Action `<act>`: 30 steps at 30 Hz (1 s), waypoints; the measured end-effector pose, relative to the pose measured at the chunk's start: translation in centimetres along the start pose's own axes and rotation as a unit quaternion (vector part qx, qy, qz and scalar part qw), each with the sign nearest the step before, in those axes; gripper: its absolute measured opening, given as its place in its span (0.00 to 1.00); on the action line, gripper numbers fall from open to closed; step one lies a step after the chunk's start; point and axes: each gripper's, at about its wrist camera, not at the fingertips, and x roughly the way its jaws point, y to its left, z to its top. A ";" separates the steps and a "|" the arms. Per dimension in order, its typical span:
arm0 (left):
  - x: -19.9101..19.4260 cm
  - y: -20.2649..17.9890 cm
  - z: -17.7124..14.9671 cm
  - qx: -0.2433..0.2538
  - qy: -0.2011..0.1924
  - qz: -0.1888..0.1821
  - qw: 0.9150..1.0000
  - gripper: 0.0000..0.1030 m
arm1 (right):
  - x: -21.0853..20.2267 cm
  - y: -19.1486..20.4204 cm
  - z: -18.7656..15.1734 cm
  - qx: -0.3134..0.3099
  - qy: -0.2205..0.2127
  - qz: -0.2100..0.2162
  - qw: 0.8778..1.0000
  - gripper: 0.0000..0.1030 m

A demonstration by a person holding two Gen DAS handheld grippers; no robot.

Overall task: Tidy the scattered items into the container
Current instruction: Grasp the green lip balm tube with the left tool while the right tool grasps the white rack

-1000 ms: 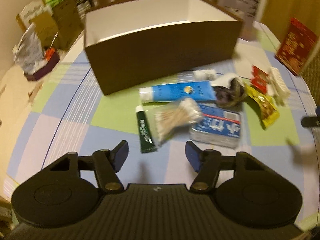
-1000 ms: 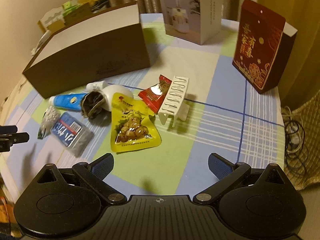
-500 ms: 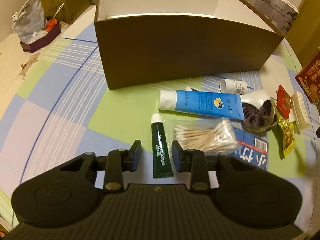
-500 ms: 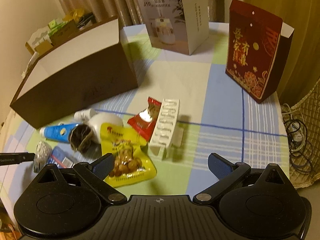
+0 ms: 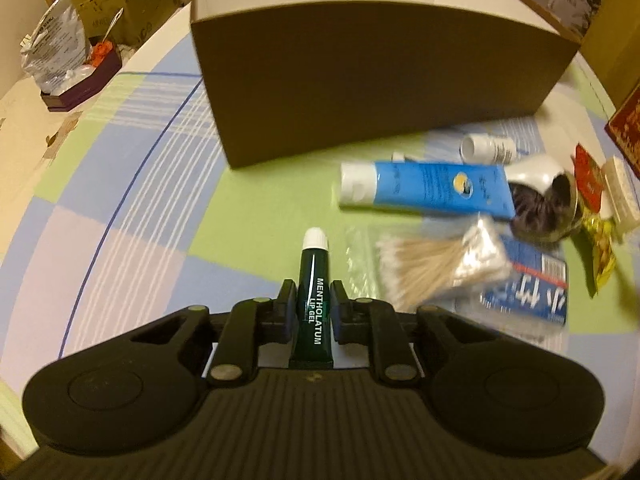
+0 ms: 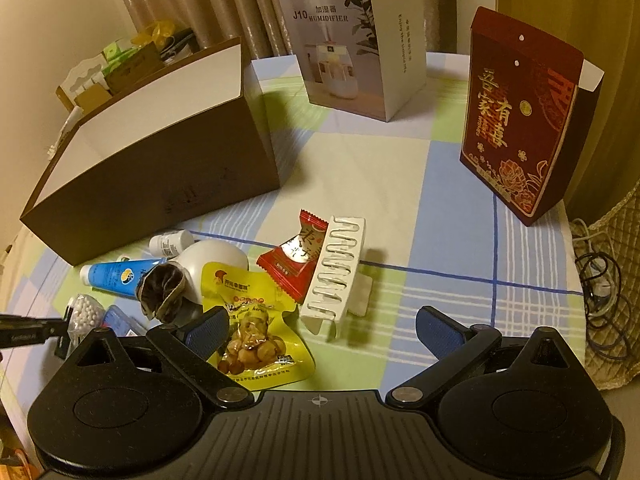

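My left gripper (image 5: 314,306) is shut on a dark green lip gel tube (image 5: 313,292) with a white cap, in front of the brown open box (image 5: 376,80). To its right lie a blue tube (image 5: 428,188), a bag of cotton swabs (image 5: 436,264) and a blue tissue pack (image 5: 528,296). My right gripper (image 6: 322,324) is open above a yellow snack packet (image 6: 256,332) and a white hair claw clip (image 6: 336,276). A red candy wrapper (image 6: 298,260), a white bottle (image 6: 170,242) and the box (image 6: 160,168) also show in the right wrist view.
A white humidifier box (image 6: 352,40) and a red gift box (image 6: 524,116) stand at the back right of the checked tablecloth (image 6: 440,208). A white holder with a dark scrunchie (image 6: 188,280) lies among the items. Cardboard boxes and a bag (image 5: 56,48) sit off the table's left.
My left gripper has closed onto the green lip gel tube and moved nearer the box. My right gripper has come down and forward over the snack packet and clip.
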 end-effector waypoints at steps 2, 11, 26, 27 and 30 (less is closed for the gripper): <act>0.1 0.1 0.2 -0.007 0.001 0.010 1.000 0.20 | 0.2 0.0 0.1 -0.001 0.002 -0.001 1.000 1.00; 0.2 -0.2 0.3 0.002 -0.002 0.011 1.000 0.13 | 0.6 0.0 0.3 -0.006 0.004 0.001 1.000 1.00; -2.9 1.5 0.9 -0.012 -0.034 0.031 0.999 0.13 | 5.5 -0.3 2.1 -0.010 0.026 -0.048 0.998 0.73; -2.9 1.5 0.8 -0.012 -0.034 0.030 0.999 0.13 | 5.8 -0.5 2.3 -0.012 0.027 -0.053 0.998 0.73; -3.0 1.2 0.6 -0.012 -0.034 0.027 0.999 0.13 | 6.6 -0.9 2.4 -0.015 0.041 -0.052 0.998 0.47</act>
